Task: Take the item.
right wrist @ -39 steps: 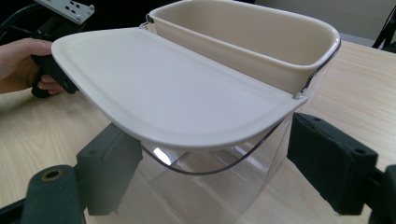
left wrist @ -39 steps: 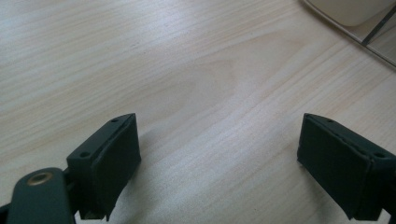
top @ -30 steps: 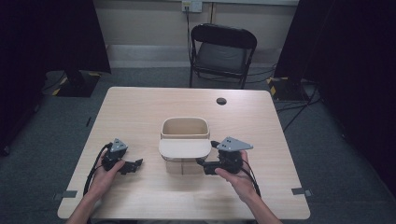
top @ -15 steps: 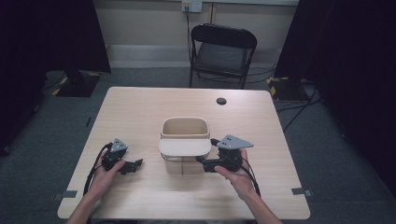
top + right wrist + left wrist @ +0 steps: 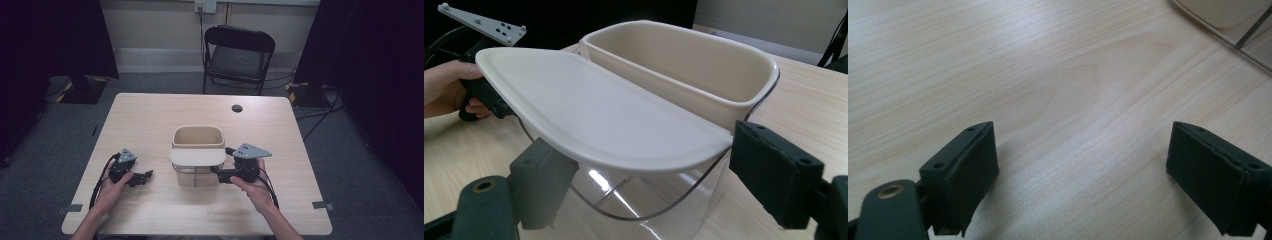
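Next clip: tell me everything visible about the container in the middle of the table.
The container stands upright near the middle of the wooden table. It has a clear, glossy, plastic-looking body with rounded corners and a cream rim around an open top. A flat cream flap juts out level from its near side. The right claw sits at that side, jaws apart around the clear wall under the flap; contact is unclear.

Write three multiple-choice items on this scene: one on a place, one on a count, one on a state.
1. Where is the cream lid?
A. across the near half of the container
B. flat on the table
C. on the chair

2. How many chairs stand behind the table?
A. none
B. one
C. three

3. How are the left gripper jaws?
A. shut on the lid
B. shut, nothing between
C. open over bare wood

Key: 1 A, the lid covers the near part, the far part open. 2 B, one dark chair. 3 C, jaws apart, only wood between.
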